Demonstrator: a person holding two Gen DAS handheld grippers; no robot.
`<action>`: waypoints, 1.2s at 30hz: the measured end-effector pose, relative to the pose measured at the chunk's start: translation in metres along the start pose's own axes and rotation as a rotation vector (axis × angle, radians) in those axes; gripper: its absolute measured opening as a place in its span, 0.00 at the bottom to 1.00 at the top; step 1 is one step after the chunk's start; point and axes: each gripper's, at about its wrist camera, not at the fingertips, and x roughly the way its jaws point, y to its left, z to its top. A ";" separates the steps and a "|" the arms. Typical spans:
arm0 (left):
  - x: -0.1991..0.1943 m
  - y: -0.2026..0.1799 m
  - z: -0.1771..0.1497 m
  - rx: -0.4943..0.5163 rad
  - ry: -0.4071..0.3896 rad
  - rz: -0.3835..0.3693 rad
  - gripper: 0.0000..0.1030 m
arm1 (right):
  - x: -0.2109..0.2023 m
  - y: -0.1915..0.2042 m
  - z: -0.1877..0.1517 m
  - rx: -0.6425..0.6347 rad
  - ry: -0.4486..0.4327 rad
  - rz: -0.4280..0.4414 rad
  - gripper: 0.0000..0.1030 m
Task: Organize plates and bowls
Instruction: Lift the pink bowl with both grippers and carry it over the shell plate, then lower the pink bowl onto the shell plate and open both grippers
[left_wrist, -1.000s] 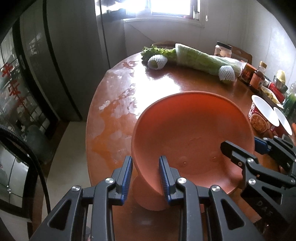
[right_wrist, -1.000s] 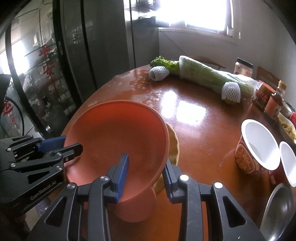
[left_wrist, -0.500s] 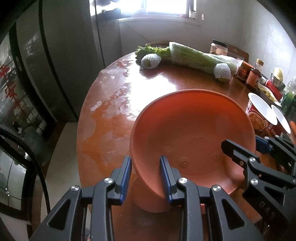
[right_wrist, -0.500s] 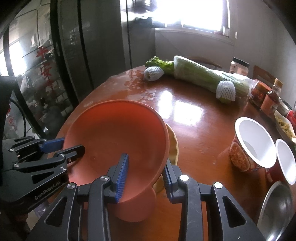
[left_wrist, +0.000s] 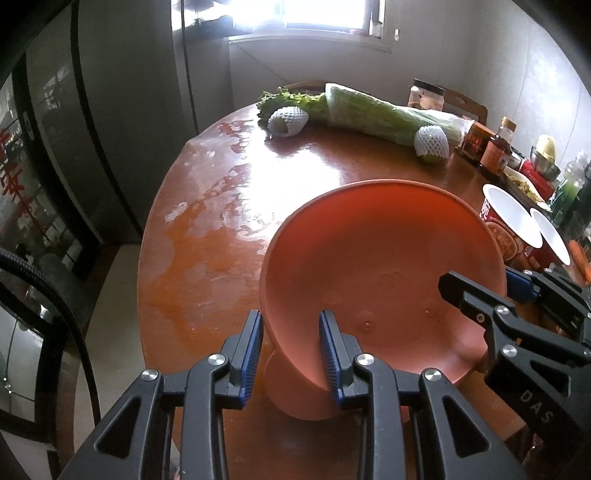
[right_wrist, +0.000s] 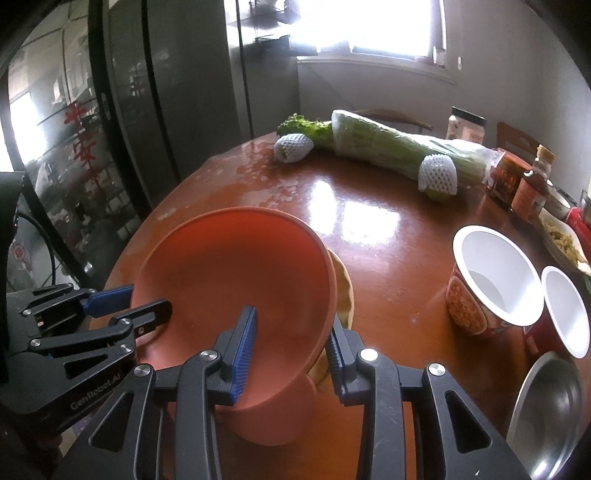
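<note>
An orange footed bowl (left_wrist: 384, 273) is held over the near edge of the round brown table (left_wrist: 229, 221). My left gripper (left_wrist: 291, 350) straddles its left rim, one finger inside, one outside. My right gripper (right_wrist: 291, 347) straddles its right rim (right_wrist: 236, 273) the same way and also shows in the left wrist view (left_wrist: 480, 295). The left gripper shows at the left of the right wrist view (right_wrist: 122, 306). A yellowish dish (right_wrist: 345, 291) sits just behind the bowl, mostly hidden.
Two white paper cups (right_wrist: 495, 280) and a steel bowl (right_wrist: 550, 410) stand at the right. A wrapped cabbage (left_wrist: 384, 114), two foam-netted fruits (left_wrist: 430, 142) and jars (left_wrist: 495, 147) lie at the back. A dark fridge (left_wrist: 110, 110) stands left of the table.
Both grippers and the bowl have drawn back and risen slightly from the table's far side; the grip on the bowl is unchanged.
</note>
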 end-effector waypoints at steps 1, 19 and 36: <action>-0.001 0.001 0.000 -0.003 -0.002 0.000 0.30 | -0.001 0.000 0.000 0.004 -0.004 0.002 0.36; -0.015 0.010 -0.001 -0.028 -0.036 -0.009 0.31 | -0.014 -0.008 0.004 0.032 -0.038 -0.030 0.45; -0.050 0.001 0.001 -0.030 -0.115 -0.027 0.37 | -0.042 -0.006 0.006 0.036 -0.104 -0.040 0.54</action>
